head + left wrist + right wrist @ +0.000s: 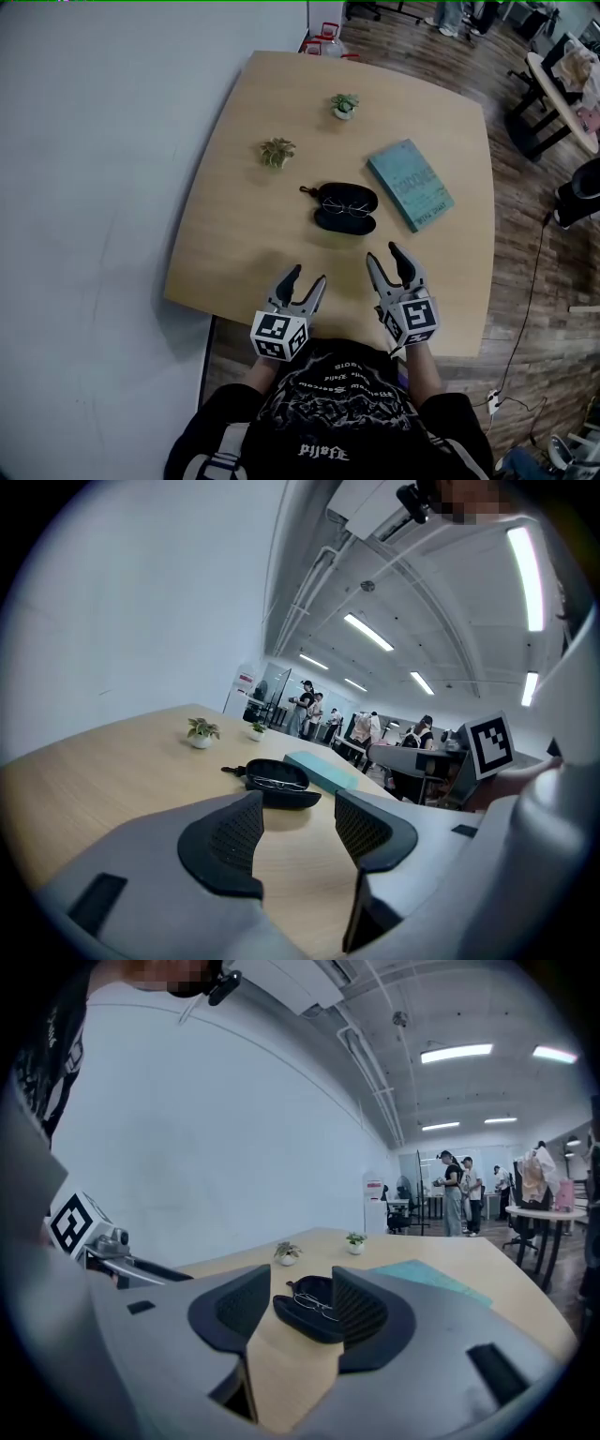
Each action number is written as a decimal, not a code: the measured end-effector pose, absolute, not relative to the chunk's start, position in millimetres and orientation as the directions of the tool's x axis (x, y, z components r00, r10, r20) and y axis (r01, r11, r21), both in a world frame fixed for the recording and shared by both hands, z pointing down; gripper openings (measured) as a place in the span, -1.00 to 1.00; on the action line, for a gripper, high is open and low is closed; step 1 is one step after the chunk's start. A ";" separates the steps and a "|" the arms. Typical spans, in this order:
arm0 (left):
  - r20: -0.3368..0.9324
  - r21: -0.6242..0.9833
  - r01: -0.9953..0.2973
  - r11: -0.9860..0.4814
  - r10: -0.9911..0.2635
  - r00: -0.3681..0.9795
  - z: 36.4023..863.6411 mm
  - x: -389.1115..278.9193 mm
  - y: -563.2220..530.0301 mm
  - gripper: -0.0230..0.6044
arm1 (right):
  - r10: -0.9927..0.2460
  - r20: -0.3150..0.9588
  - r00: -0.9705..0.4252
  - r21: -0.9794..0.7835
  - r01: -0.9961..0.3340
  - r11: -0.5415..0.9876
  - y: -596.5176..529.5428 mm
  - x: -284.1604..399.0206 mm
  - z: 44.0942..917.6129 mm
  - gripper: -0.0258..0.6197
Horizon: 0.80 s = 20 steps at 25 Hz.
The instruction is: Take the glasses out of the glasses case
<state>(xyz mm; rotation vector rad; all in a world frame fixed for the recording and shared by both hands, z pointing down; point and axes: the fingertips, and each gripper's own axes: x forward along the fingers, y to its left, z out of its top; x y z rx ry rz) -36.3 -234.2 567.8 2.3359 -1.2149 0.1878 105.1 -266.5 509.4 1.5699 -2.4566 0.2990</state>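
Lying open near the middle of the head view, a black case (345, 210) was seen on the table (234, 248), its two shells spread apart and a small dark tab sticking out at its left end. The glasses (346, 204) were held inside it: a thin wire frame with clear lenses, folded and lying flat in the open shells, nothing touching them. No other container was seen on the table.

Toward the right of the case a teal book (410, 184) was laid flat, near but apart from it. Two small plants (277, 152) were set in the upper part of the frame, one up and left of the case and the other (344, 105) further up, near the far edge.

The left gripper (308, 275) was held over the near edge of the table, at the lower middle of the frame, well short of the case. Its jaws were parted by a moderate gap, and only bare tabletop was seen between them. The right gripper (383, 252) was held just beside it, to the right and slightly nearer the case without touching it. Its jaws were likewise parted with nothing gripped; in the right gripper view the case was framed beyond them.
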 end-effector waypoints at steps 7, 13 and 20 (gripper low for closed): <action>0.346 0.378 -0.804 -0.460 -0.735 0.583 569.9 -38.7 -242.8 -0.15 | -0.836 0.275 -0.474 0.006 -0.869 0.495 -303.9 97.6 495.4 -0.25; 0.368 0.351 -0.818 -0.455 -0.737 0.567 574.1 -48.0 -246.9 -0.15 | -0.781 0.307 -0.544 0.040 -0.812 0.582 -332.6 83.7 491.1 -0.25; 0.406 0.313 -0.843 -0.437 -0.741 0.535 583.4 -68.6 -248.4 -0.15 | -0.706 0.390 -0.591 0.074 -0.744 0.664 -359.8 64.7 512.0 -0.25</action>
